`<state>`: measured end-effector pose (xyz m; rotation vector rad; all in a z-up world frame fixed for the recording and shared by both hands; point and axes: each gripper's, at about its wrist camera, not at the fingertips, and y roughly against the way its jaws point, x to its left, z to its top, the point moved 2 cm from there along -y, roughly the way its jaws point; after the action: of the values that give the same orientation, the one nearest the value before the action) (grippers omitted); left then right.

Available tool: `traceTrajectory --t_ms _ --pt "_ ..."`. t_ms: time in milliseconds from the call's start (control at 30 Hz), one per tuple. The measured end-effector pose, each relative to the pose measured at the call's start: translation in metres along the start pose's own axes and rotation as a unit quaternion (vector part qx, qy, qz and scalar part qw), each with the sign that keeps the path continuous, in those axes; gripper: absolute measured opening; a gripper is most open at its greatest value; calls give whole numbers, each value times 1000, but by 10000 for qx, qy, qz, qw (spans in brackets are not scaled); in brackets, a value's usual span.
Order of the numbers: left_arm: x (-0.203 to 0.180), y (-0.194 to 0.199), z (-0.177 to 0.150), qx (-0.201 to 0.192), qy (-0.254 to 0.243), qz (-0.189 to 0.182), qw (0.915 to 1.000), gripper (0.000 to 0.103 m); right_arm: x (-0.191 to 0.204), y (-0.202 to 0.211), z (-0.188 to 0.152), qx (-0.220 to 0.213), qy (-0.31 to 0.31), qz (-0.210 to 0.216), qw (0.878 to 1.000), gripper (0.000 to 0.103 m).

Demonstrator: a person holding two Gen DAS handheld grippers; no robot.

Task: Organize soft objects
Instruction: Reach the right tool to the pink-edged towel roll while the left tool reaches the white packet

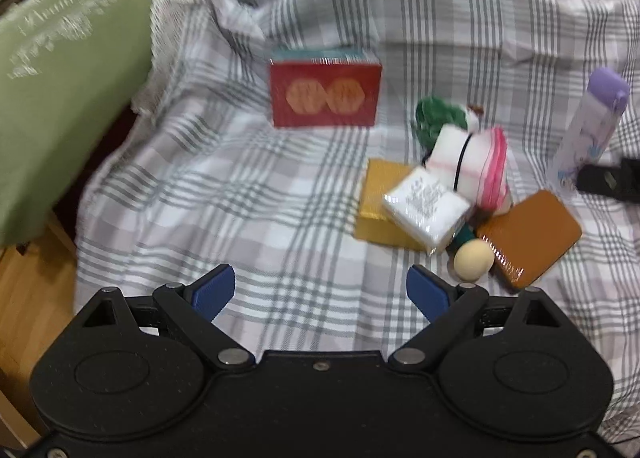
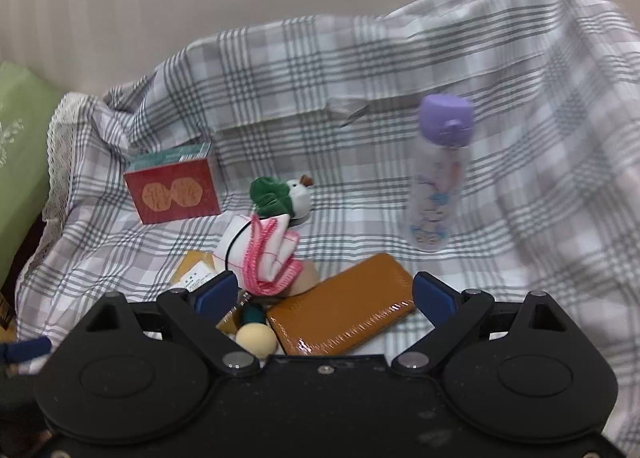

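both the left hand-held gripper (image 1: 320, 292) and right hand-held gripper (image 2: 324, 294) hover with jaws spread wide, empty.

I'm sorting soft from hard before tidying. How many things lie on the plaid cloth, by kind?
Soft: 2, the plush toy and rolled towel.
Boxes or packets: 4, red, gold, brown, white.
Bottle: 1.
Ball: 1.
Total: 8.

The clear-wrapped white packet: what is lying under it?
The white packet rests tilted on a yellow box; a dark green object shows under its corner. The rest underneath is covered.
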<state>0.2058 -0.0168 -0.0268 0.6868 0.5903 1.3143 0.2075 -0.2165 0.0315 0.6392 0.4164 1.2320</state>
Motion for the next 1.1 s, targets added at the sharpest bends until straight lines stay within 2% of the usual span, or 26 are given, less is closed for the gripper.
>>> traceTrajectory --t_ms 100,333,633,667,700,767,800,900,967,1000,1033,1100 --pt "0 -14 -5 134 -53 -41 9999 89 16 -23 10 156 123 75 9998 94" --pt "3 -29 -8 169 -165 -110 9997 89 55 -76 25 519 371 217 9977 95" --pt "10 -38 -9 228 -128 -200 9995 89 84 -123 25 796 680 -34 9945 94" --pt "10 -38 -8 219 -131 -206 9995 89 85 -128 25 822 715 -88 9940 92" --pt "10 -38 -7 205 -135 -207 9995 89 84 -131 24 858 760 -156 9933 83" --pt "7 -38 -4 167 -166 -224 9995 89 81 -134 25 870 777 -184 9930 82" --pt "5 -39 -1 140 -210 -235 9994 89 78 -133 26 858 758 -181 9933 78" --pt "-4 -40 4 51 -319 -242 9992 89 67 -124 34 712 691 -93 9950 62" --pt "-11 -42 8 -37 -407 -265 9988 89 56 -116 41 594 586 -77 9965 59" --pt "-15 -44 10 -61 -473 -262 9985 89 51 -113 43 525 549 -92 9971 54" --pt "-19 -45 12 -79 -534 -263 9982 89 46 -110 45 463 530 -139 9974 41" --pt "-28 -47 15 -149 -658 -303 9973 89 38 -108 47 451 538 -167 9974 41"
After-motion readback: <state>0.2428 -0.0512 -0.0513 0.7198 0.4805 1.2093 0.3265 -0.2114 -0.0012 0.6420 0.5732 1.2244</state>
